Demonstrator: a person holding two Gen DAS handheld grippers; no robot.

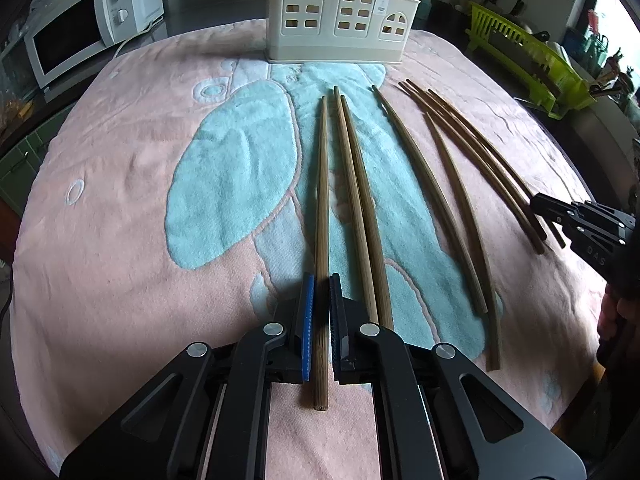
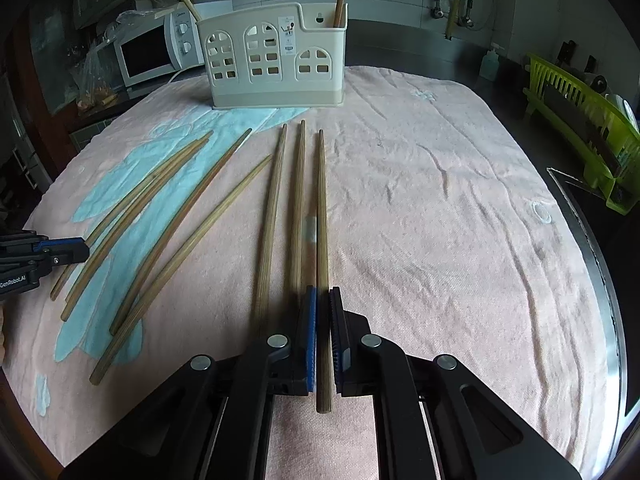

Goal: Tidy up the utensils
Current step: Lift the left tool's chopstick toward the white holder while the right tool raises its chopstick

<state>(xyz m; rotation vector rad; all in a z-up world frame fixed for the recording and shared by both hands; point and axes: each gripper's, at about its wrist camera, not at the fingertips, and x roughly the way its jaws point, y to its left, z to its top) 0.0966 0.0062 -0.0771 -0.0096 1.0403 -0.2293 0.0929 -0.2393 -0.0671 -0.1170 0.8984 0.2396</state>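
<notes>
Several wooden chopsticks lie on a pink and blue towel (image 1: 120, 200). My left gripper (image 1: 321, 280) is shut on the leftmost chopstick (image 1: 322, 200), which lies along the towel. My right gripper (image 2: 323, 292) is shut on the rightmost chopstick (image 2: 321, 208). A cream utensil holder (image 1: 340, 12) with arched window cut-outs stands at the towel's far edge; in the right wrist view the holder (image 2: 276, 56) has two chopsticks standing in it. The right gripper shows at the right edge of the left view (image 1: 536, 204), the left gripper at the left edge of the right view (image 2: 86, 250).
A white microwave (image 1: 80, 28) stands at the back left. A green dish rack (image 1: 532, 56) stands at the right, off the towel. The towel (image 2: 460, 220) lies on a metal counter whose edge (image 2: 600, 264) runs along the right.
</notes>
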